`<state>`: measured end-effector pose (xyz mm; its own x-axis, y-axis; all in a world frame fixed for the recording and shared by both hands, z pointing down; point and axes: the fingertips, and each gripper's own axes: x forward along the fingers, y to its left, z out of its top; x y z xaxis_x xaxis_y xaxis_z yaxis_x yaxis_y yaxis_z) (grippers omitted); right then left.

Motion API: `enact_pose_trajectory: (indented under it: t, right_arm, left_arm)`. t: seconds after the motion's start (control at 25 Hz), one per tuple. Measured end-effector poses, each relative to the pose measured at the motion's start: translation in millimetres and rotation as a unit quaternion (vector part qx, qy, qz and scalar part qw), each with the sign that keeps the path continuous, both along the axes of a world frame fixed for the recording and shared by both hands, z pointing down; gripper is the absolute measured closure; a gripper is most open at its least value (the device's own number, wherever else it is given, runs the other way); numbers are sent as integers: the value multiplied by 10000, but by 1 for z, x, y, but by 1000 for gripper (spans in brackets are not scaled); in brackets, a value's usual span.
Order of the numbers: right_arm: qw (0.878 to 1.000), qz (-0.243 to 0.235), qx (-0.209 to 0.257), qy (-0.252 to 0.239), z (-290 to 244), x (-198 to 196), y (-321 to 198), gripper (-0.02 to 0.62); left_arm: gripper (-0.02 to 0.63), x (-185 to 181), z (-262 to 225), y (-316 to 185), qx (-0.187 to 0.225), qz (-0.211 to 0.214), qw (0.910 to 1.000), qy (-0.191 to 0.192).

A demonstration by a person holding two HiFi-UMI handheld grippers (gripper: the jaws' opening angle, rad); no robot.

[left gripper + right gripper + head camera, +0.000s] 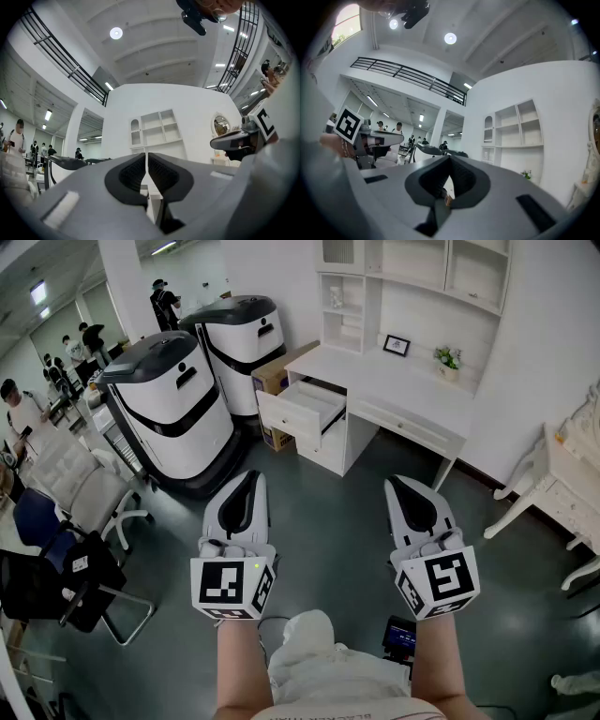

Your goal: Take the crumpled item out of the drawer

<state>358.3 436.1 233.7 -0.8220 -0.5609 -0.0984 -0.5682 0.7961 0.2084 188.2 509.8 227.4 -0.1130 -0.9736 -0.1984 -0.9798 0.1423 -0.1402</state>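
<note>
While left gripper (250,476) and right gripper (399,484) hover with fingers together, drawer (302,407) open past desk (412,382) edge, grey floor (342,512) between.

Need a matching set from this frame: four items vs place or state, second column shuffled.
1. drawer
2. potted plant
3. cardboard box
4. left tool

A. on top of the desk
B. jaws together, nothing between them
C. pulled out
D. beside the desk, at its left end in the head view

Pairs: 1-C, 2-A, 3-D, 4-B
</note>
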Motion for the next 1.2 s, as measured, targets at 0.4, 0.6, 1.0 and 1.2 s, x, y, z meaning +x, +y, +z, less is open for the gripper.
enact_pose_trajectory:
  t: [0.4,0.6,1.0,1.2]
  right_arm:
    - [10000,-59,-15,4,6,0,-18,589]
    - [9997,-154,-94,-190,7,-11,-35,589]
    - [9999,-34,-146,-15,17,-43,-109,589]
    - [10000,26,-92,7,16,-75,-160,589]
  left_arm:
    - [598,-1,8,-14,22,-73,9999,74]
    - [597,-17,12,-31,-7,-132,9997,190]
    - [597,-57,20,-106,-58,-71,9997,236]
    - [597,-94,18,-161,13,-14,9996,285]
